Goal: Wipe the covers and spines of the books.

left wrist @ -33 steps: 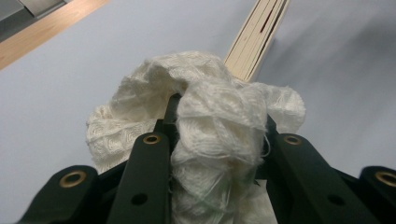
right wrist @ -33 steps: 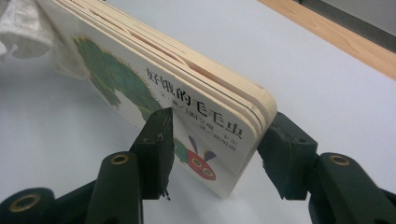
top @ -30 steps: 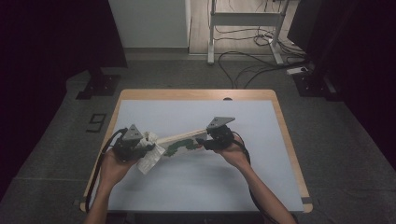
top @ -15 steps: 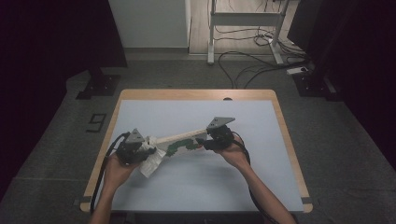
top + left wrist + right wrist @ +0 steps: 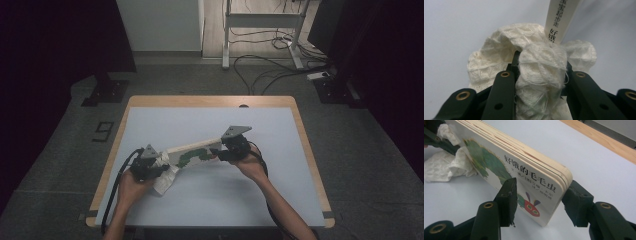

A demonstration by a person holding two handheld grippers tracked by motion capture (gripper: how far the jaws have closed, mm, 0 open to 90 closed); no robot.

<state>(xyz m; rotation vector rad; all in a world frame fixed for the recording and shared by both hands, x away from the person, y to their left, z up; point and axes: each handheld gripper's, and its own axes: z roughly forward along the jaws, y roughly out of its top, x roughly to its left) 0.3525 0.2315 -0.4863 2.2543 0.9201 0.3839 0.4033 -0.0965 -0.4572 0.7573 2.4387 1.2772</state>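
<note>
Between frames the left gripper (image 5: 156, 169) sank toward the worktop's (image 5: 280, 150) near-left corner, fingers clenched on a white cloth (image 5: 536, 72) wiping the board book (image 5: 524, 177), which the right gripper's (image 5: 220, 155) fingers grasped to steady it.

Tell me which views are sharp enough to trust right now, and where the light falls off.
High view: table evenly lit, surroundings dark. Left gripper view: cloth crisp, book spine readable. Right gripper view: the book's cover print sharp, far table edge soft.
</note>
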